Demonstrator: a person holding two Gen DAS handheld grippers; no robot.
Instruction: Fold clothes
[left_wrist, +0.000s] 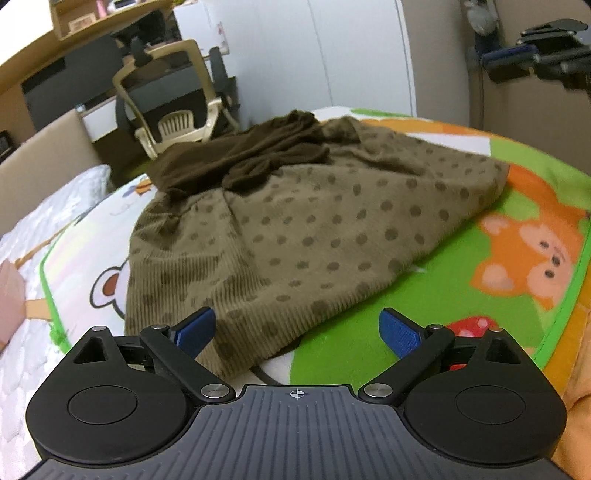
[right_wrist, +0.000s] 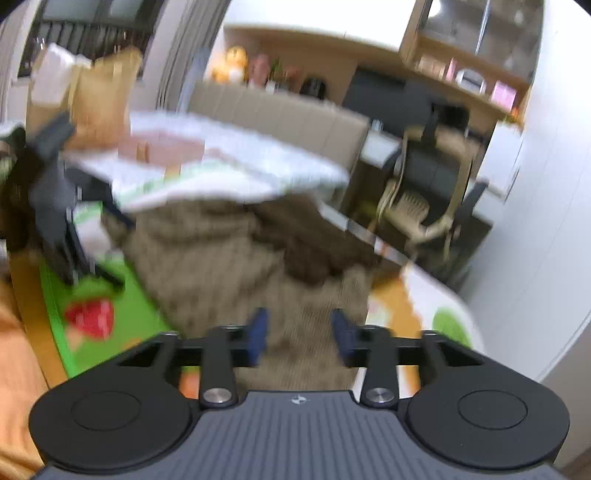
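An olive dotted garment (left_wrist: 314, 221) lies spread on a cartoon blanket (left_wrist: 517, 240), with a dark brown garment (left_wrist: 251, 155) bunched on its far end. My left gripper (left_wrist: 297, 323) hovers at the olive garment's near ribbed hem, open wide, its blue pads (left_wrist: 197, 328) empty. The right gripper (left_wrist: 546, 55) shows at the top right, away from the cloth. The right wrist view is blurred: my right gripper (right_wrist: 300, 328) stands open over the olive garment (right_wrist: 207, 258), with a clear gap between the pads. The brown garment (right_wrist: 306, 243) lies beyond.
The blanket covers a bed with a beige headboard (left_wrist: 44, 158) on the left. A beige desk chair (left_wrist: 173, 107) and a white wardrobe (left_wrist: 314, 55) stand past the bed's far edge. Orange cloth (left_wrist: 576, 406) lies at the near right.
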